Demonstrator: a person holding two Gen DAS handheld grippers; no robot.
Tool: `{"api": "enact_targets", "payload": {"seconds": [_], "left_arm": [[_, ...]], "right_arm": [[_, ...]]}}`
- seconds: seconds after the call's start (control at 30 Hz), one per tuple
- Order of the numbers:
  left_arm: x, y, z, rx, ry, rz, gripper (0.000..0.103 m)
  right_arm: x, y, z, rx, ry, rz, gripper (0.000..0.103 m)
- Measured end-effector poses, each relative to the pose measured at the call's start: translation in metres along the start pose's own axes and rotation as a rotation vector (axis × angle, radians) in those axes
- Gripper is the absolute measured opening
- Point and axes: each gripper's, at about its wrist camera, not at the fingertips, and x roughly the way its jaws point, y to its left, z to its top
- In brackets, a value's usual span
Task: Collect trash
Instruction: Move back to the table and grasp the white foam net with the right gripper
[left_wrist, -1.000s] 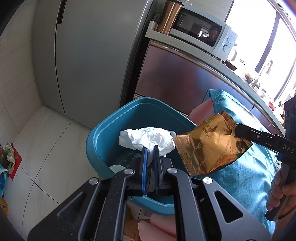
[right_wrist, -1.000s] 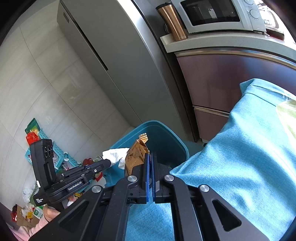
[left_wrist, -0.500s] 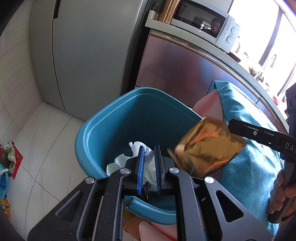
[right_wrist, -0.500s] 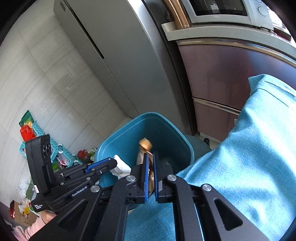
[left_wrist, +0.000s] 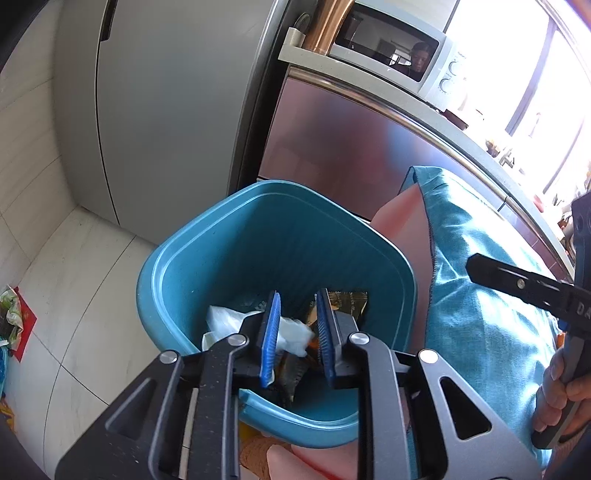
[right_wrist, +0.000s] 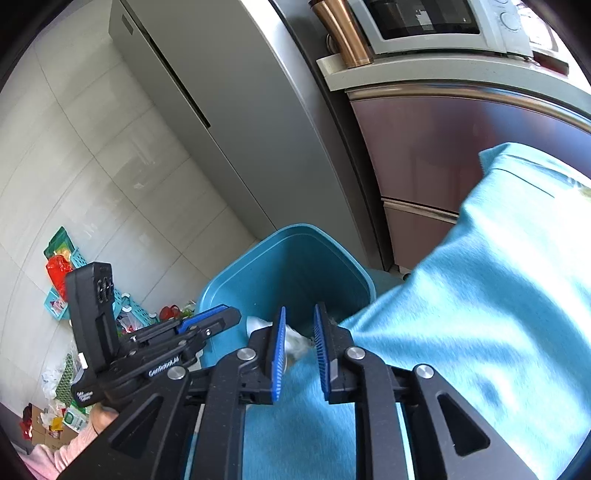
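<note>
A teal waste bin (left_wrist: 258, 192) stands on the floor below both grippers. Inside it lie a crumpled white tissue (left_wrist: 225, 317) and a gold snack wrapper (left_wrist: 349, 299). My left gripper (left_wrist: 297, 299) hangs over the bin's near rim; its jaws are opening, with nothing between the blue pads. One black finger (left_wrist: 517, 282) of my right gripper reaches in from the right. In the right wrist view, my right gripper (right_wrist: 300, 314) hovers at the bin (right_wrist: 295, 232) edge. Its jaws are opening and hold nothing, and the tissue (right_wrist: 297, 341) shows beyond them. The left gripper (right_wrist: 221, 315) is at the left.
A teal cloth (right_wrist: 480, 295) covers the surface right of the bin. Behind stand a grey fridge (left_wrist: 166, 110) and a cabinet with a microwave (left_wrist: 399, 48) and a copper tumbler (right_wrist: 343, 33). Baskets and litter (right_wrist: 62, 266) lie on the tiled floor at the left.
A second ago the left gripper held the white tissue and the right held the gold wrapper above the bin. Both jaws have since parted and both pieces have dropped into the bin.
</note>
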Motion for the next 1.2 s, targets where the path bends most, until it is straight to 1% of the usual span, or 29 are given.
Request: {"api": "enact_targets", "payload": {"seconds": [0.13, 0.23, 0.3, 0.33, 0.4, 0.47, 0.53, 0.6, 0.7, 0.83, 0.9, 1.07, 1.2], "left_arm": [[-0.005, -0.003, -0.002, 0.005, -0.002, -0.012, 0.019], [-0.012, -0.009, -0.003, 0.017, -0.015, -0.023, 0.025], [-0.019, -0.014, -0.003, 0.035, -0.029, -0.029, 0.027], [-0.022, -0.018, -0.003, 0.043, -0.036, -0.037, 0.029], [-0.030, -0.027, -0.004, 0.064, -0.052, -0.053, 0.029], [-0.038, -0.038, -0.006, 0.089, -0.066, -0.077, 0.034], [-0.046, -0.050, -0.009, 0.117, -0.079, -0.097, 0.036], [-0.053, -0.065, -0.012, 0.151, -0.085, -0.134, 0.038], [-0.061, -0.090, -0.018, 0.210, -0.090, -0.174, 0.039], [-0.068, -0.125, -0.028, 0.287, -0.084, -0.246, 0.040], [-0.070, -0.142, -0.032, 0.316, -0.080, -0.279, 0.040], [-0.069, -0.179, -0.044, 0.363, -0.056, -0.345, 0.040], [-0.066, -0.209, -0.053, 0.399, -0.036, -0.388, 0.040]], "right_arm": [[-0.014, -0.003, -0.007, 0.011, -0.019, 0.014, 0.020], [-0.027, -0.002, -0.011, -0.005, -0.043, 0.012, 0.023], [-0.038, 0.000, -0.016, -0.017, -0.061, 0.013, 0.029], [-0.044, 0.001, -0.019, -0.024, -0.072, 0.013, 0.030], [-0.054, 0.003, -0.023, -0.035, -0.088, 0.007, 0.032], [-0.065, 0.004, -0.029, -0.042, -0.103, 0.001, 0.035], [-0.077, 0.003, -0.035, -0.044, -0.119, -0.006, 0.037], [-0.092, 0.000, -0.042, -0.039, -0.144, -0.020, 0.039], [-0.116, -0.008, -0.052, -0.025, -0.189, -0.042, 0.042], [-0.152, -0.020, -0.063, -0.002, -0.255, -0.090, 0.044], [-0.174, -0.029, -0.071, 0.014, -0.293, -0.129, 0.045], [-0.223, -0.053, -0.094, 0.072, -0.374, -0.223, 0.050], [-0.253, -0.077, -0.107, 0.132, -0.430, -0.307, 0.051]]}}
